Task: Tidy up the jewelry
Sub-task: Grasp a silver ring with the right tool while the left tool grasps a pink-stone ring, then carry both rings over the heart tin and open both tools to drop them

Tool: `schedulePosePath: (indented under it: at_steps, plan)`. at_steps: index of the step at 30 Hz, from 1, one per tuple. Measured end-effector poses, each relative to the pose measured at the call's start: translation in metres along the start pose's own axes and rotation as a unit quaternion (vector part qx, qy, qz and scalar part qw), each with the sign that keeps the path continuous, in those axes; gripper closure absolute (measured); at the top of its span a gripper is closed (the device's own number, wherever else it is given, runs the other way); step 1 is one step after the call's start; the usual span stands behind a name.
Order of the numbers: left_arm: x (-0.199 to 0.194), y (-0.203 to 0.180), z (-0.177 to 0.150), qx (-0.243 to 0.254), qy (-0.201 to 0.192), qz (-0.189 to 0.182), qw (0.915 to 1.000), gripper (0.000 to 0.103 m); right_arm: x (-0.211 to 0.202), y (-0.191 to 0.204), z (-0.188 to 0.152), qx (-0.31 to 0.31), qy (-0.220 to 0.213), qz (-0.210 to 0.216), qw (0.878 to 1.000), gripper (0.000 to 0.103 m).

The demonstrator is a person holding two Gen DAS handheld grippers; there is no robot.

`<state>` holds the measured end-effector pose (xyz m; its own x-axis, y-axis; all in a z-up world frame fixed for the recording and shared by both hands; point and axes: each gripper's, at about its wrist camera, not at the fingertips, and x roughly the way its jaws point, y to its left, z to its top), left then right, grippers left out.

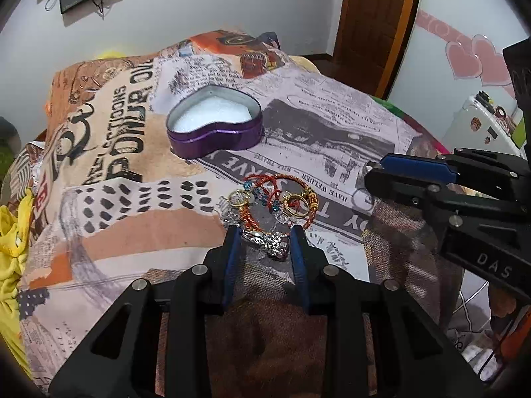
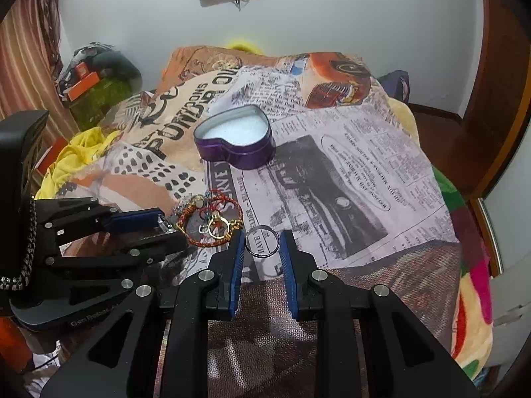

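the left gripper (image 1: 265, 235) has pinched a silver chain piece (image 1: 268, 242) at the near edge of the jewelry pile (image 1: 275, 202). the right gripper (image 2: 262, 240), beside the pile, clamps a plain silver ring (image 2: 262, 241). this looks like the pick-up step; next, each piece needs lifting to the purple heart tin (image 1: 214, 132) beyond the pile, which holds only white padding.

walls (image 2: 332, 16): white | door (image 1: 375, 10): brown wood | curtain (image 2: 23, 66): striped
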<state>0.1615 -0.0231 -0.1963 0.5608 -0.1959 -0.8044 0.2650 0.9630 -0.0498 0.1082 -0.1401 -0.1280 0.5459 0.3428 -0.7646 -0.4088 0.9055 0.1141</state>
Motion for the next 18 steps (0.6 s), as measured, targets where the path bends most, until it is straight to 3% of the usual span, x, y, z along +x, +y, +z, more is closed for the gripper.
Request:
schedulePosePath:
  at_steps: [18]
  plan:
    - [-0.06, 0.031, 0.044, -0.032, -0.093, 0.039, 0.9944, 0.073, -0.038, 0.01, 0.043, 0.002, -0.087, -0.015, 0.996, 0.083]
